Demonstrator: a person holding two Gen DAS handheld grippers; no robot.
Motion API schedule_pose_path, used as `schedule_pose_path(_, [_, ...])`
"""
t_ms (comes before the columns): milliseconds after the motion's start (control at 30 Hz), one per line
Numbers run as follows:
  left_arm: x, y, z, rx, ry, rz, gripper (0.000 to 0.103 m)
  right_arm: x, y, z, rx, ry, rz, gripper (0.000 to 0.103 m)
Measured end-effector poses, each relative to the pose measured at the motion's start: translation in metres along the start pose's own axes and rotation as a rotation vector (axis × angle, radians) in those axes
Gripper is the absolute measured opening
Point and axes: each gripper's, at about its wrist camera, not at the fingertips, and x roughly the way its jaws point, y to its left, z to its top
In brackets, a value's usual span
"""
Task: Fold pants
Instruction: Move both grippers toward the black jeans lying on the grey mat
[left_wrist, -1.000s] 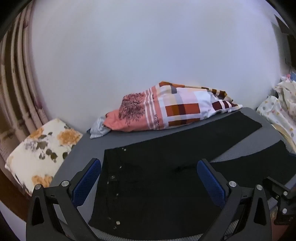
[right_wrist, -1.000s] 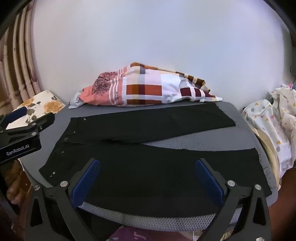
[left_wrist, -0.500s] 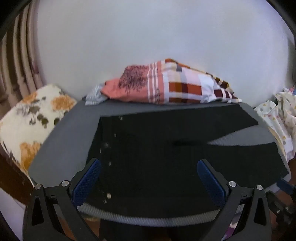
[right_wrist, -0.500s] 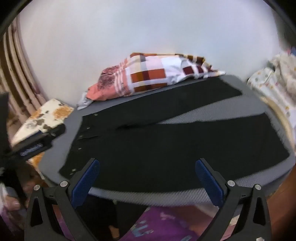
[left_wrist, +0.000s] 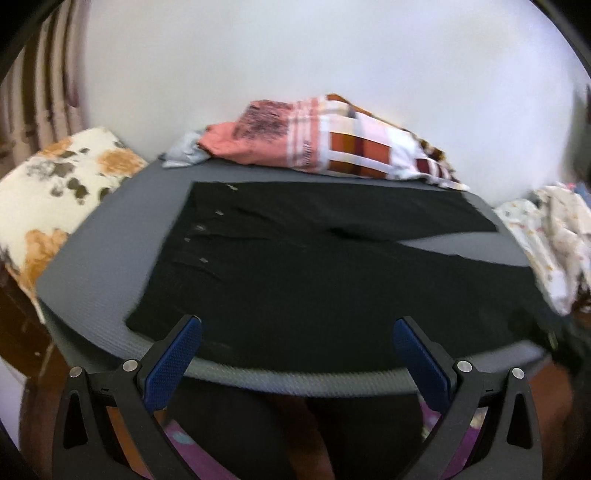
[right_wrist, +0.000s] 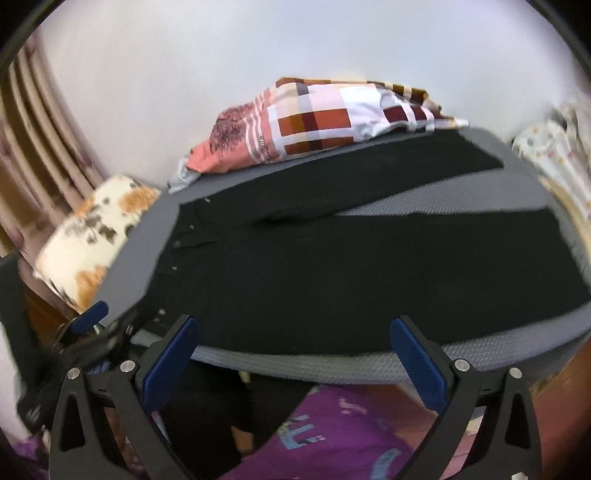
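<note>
Black pants (left_wrist: 314, 273) lie flat and spread on a grey mat (left_wrist: 110, 206), waistband with metal buttons at the left, the two legs running right with a wedge of mat between them. They also show in the right wrist view (right_wrist: 351, 266). My left gripper (left_wrist: 295, 332) is open and empty, held at the mat's near edge over the pants' near side. My right gripper (right_wrist: 291, 332) is open and empty at the near edge too. The left gripper also shows at the left of the right wrist view (right_wrist: 88, 325).
A patchwork orange, pink and white bundle (left_wrist: 325, 144) lies at the mat's far edge by the white wall. A floral cushion (left_wrist: 55, 188) sits left of the mat. Pale patterned cloths (left_wrist: 554, 236) are heaped at the right. Purple printed fabric (right_wrist: 325, 435) lies below the near edge.
Both grippers have drawn back and lifted, so the near edge of the mat now shows in both views. Both stay open; the pants have not moved.
</note>
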Motion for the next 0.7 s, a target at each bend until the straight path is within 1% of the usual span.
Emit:
schedule_pose_path(33, [0.0, 0.0, -0.002, -0.002, 0.015, -0.042, 0.103, -0.002, 0.001, 0.003, -0.014, -0.016, -0.019, 0.103])
schedule_pose_path(100, [0.001, 0.0, -0.003, -0.003, 0.044, -0.087, 0.103, -0.007, 0.0, 0.012, -0.03, -0.065, -0.037, 0.103])
schedule_pose_path(133, [0.003, -0.001, -0.001, 0.006, 0.068, -0.092, 0.103, -0.009, -0.002, 0.017, -0.031, -0.086, -0.045, 0.103])
schedule_pose_path(167, [0.007, -0.003, 0.002, 0.017, 0.089, -0.081, 0.103, -0.011, -0.003, 0.021, -0.033, -0.108, -0.055, 0.103])
schedule_pose_path(200, [0.011, -0.002, 0.006, 0.03, 0.104, -0.048, 0.103, -0.013, -0.003, 0.026, -0.034, -0.133, -0.066, 0.103])
schedule_pose_path(233, [0.014, -0.001, 0.011, 0.036, 0.105, -0.021, 0.103, -0.013, -0.003, 0.031, -0.031, -0.145, -0.058, 0.103])
schedule_pose_path(300, [0.018, 0.01, 0.028, 0.036, 0.07, 0.044, 0.103, -0.007, -0.003, 0.044, -0.033, -0.128, -0.012, 0.103])
schedule_pose_path(400, [0.028, 0.045, 0.067, -0.022, -0.001, 0.141, 0.103, 0.009, -0.004, 0.055, -0.008, -0.101, 0.018, 0.103])
schedule_pose_path(433, [0.036, 0.06, 0.083, -0.032, -0.003, 0.16, 0.103, 0.016, -0.006, 0.058, 0.004, -0.085, 0.029, 0.103])
schedule_pose_path(467, [0.047, 0.078, 0.099, -0.048, 0.008, 0.15, 0.103, 0.024, -0.007, 0.061, 0.018, -0.066, 0.036, 0.103])
schedule_pose_path(500, [0.058, 0.096, 0.114, -0.075, 0.023, 0.118, 0.103, 0.029, -0.009, 0.061, 0.031, -0.052, 0.043, 0.103])
schedule_pose_path(533, [0.072, 0.111, 0.126, -0.101, 0.039, 0.066, 0.103, 0.036, -0.011, 0.06, 0.047, -0.034, 0.051, 0.103])
schedule_pose_path(567, [0.094, 0.133, 0.143, -0.113, 0.069, -0.011, 0.103, 0.042, -0.013, 0.061, 0.062, -0.017, 0.058, 0.103])
schedule_pose_path(600, [0.11, 0.145, 0.154, -0.105, 0.096, -0.005, 0.103, 0.05, -0.015, 0.061, 0.078, 0.002, 0.06, 0.103])
schedule_pose_path(633, [0.128, 0.158, 0.164, -0.104, 0.117, 0.02, 0.102, 0.056, -0.017, 0.061, 0.089, 0.019, 0.056, 0.103])
schedule_pose_path(700, [0.154, 0.177, 0.18, -0.084, 0.114, 0.022, 0.102, 0.071, -0.021, 0.059, 0.107, 0.058, 0.047, 0.103])
